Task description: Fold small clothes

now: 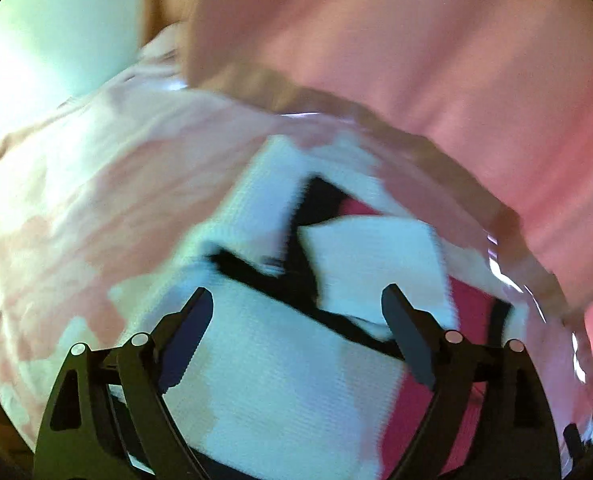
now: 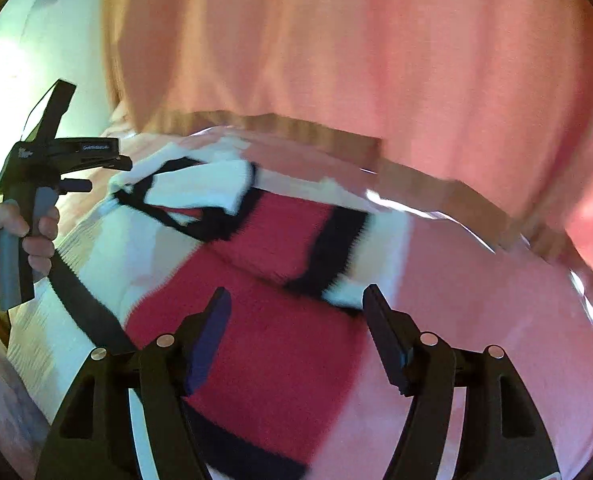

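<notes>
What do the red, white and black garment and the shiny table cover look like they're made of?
Garment: looks like a knit, maybe wool or acrylic; matte, fuzzy surface with fine ribbing on the white part. Table cover: seems to be clear glossy plastic over pinkish cloth, going by the bright glare streaks along its edge.

1. A table surface [image 2: 476, 340] with a pink-and-white patterned covering is seen under a clear, glossy sheet; bright reflections are caught along its far edge.
2. The same covering [image 1: 76, 208] is shown in the left wrist view as pale pink blotches on white, blurred.
3. A brown wooden edge [image 2: 316, 132] is seen running along the far side of the table.
4. A pink curtain [image 2: 356, 40] in soft vertical folds is seen hanging behind the table, filling the upper part of both views [image 1: 416, 40].
5. A pale, brightly lit wall [image 1: 56, 32] is seen at the upper left, beside the curtain.
</notes>
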